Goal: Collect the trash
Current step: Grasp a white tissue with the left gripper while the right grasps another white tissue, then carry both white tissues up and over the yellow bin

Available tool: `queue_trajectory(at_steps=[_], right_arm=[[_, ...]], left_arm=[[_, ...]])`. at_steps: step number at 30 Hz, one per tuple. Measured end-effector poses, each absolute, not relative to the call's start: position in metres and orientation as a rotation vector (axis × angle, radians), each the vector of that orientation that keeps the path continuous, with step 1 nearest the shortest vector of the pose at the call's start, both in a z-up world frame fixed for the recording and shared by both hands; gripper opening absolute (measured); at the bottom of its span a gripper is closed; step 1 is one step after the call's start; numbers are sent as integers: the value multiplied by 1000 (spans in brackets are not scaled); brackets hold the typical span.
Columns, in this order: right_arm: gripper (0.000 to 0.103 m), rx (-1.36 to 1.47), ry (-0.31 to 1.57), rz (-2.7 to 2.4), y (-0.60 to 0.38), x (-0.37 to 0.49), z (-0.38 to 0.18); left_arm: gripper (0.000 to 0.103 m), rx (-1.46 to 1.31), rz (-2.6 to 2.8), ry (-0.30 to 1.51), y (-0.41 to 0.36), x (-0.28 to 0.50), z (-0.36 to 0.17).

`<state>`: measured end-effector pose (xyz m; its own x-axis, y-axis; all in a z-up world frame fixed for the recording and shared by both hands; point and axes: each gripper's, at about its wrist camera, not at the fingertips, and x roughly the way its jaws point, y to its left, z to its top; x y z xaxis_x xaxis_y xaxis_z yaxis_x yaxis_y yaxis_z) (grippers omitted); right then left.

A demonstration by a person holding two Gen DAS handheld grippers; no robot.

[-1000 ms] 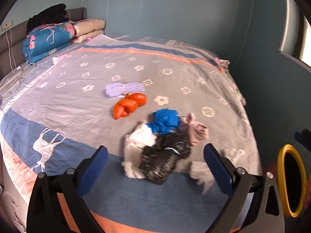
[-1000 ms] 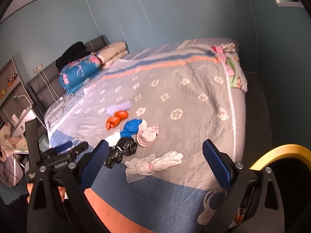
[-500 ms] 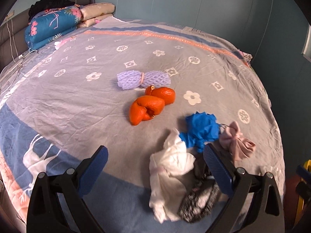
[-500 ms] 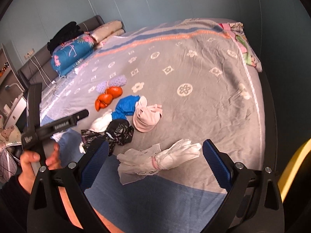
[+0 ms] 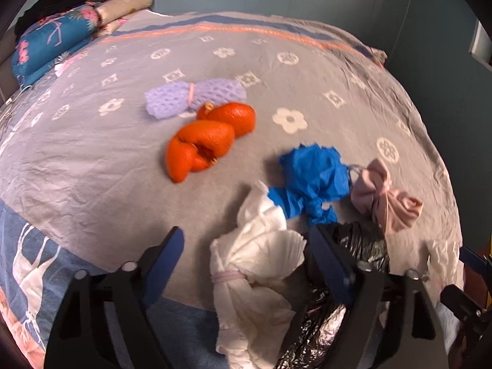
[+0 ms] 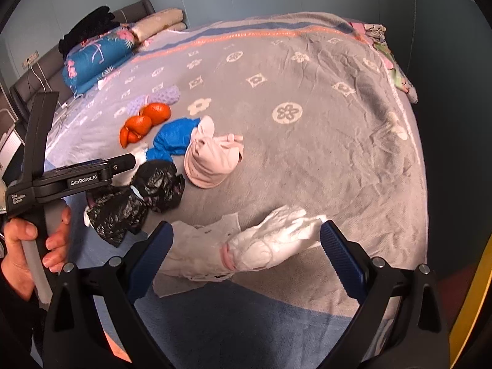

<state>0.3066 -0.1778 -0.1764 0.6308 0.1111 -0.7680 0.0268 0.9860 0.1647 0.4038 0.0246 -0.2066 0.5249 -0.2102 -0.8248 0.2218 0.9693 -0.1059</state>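
Several tied trash bundles lie on the bed. My left gripper (image 5: pixel 246 246) is open, its jaws on either side of a white tied bundle (image 5: pixel 255 273). Beside that lie a black bag (image 5: pixel 359 246), a blue bundle (image 5: pixel 313 181), a pink bundle (image 5: pixel 387 200), orange net bags (image 5: pixel 209 138) and a purple net (image 5: pixel 193 97). My right gripper (image 6: pixel 246 240) is open over another white tied bundle (image 6: pixel 258 249). The black bag (image 6: pixel 138 196), pink bundle (image 6: pixel 212 156) and blue bundle (image 6: pixel 172 138) also show in the right wrist view.
The bed has a grey patterned blanket (image 6: pixel 307 98) with a blue band at the near edge. Folded bedding and pillows (image 5: pixel 55 40) lie at the headboard. A yellow-rimmed bin (image 6: pixel 473 292) stands at the right, off the bed. The left gripper body (image 6: pixel 70 178) is in the right wrist view.
Both grippers have moved forward and down toward the bed. The left one now straddles the white bundle; the right one has closed in on the other white bundle.
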Motion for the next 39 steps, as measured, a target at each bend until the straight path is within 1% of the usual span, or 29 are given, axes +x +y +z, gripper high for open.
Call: queue_trajectory(at_steps=[1, 2, 3, 4, 5, 7, 9, 10, 11, 12, 15, 16, 17, 18, 19, 20, 22, 24, 28, 32, 39], right_arm=[[93, 159, 895, 53, -175, 308, -179], [93, 151, 897, 54, -173, 308, -180], [93, 135, 898, 58, -169, 309, -182], [92, 125, 900, 62, -166, 310, -183], [92, 116, 909, 71, -162, 311, -186], [88, 111, 925, 76, -159, 313, -189], [87, 95, 940, 73, -156, 315, -193], [85, 89, 945, 72, -154, 315, -194], [82, 80, 954, 69, -152, 315, -196], [77, 70, 962, 61, -151, 315, -198], [73, 66, 969, 56, -151, 314, -201], [68, 63, 971, 54, -151, 315, -201], [65, 60, 972, 51, -151, 315, -202], [59, 60, 973, 50, -152, 315, -202], [51, 64, 973, 51, -153, 315, -202], [47, 65, 973, 52, -154, 315, -202], [32, 55, 960, 51, -153, 314, -199], [27, 42, 952, 49, -152, 314, -198], [22, 32, 940, 51, -151, 311, -195], [21, 46, 923, 59, -152, 306, -186], [21, 59, 850, 81, -150, 291, -156]], left_arm=[[64, 17, -271, 999, 23, 405, -209], [60, 24, -282, 1012, 22, 405, -212], [53, 28, -285, 1019, 21, 405, -213], [49, 33, -285, 1026, 20, 406, -215], [43, 37, -281, 1029, 20, 406, -217], [34, 27, -272, 1032, 23, 406, -218], [29, 4, -271, 1035, 27, 406, -218], [27, 1, -271, 1035, 28, 406, -217], [26, 1, -269, 1032, 29, 406, -216], [24, 2, -267, 1030, 30, 405, -216], [23, -15, -272, 1021, 32, 403, -212], [22, -20, -275, 1014, 33, 402, -209], [22, -24, -276, 1005, 35, 401, -207], [22, -27, -276, 1000, 36, 400, -205], [22, -36, -275, 993, 38, 400, -201], [22, -43, -273, 988, 40, 399, -199], [22, -66, -265, 971, 46, 397, -191], [22, -90, -263, 958, 53, 395, -185], [22, -135, -249, 934, 69, 389, -174], [22, -189, -237, 922, 87, 384, -166], [22, -231, -217, 894, 106, 368, -154]])
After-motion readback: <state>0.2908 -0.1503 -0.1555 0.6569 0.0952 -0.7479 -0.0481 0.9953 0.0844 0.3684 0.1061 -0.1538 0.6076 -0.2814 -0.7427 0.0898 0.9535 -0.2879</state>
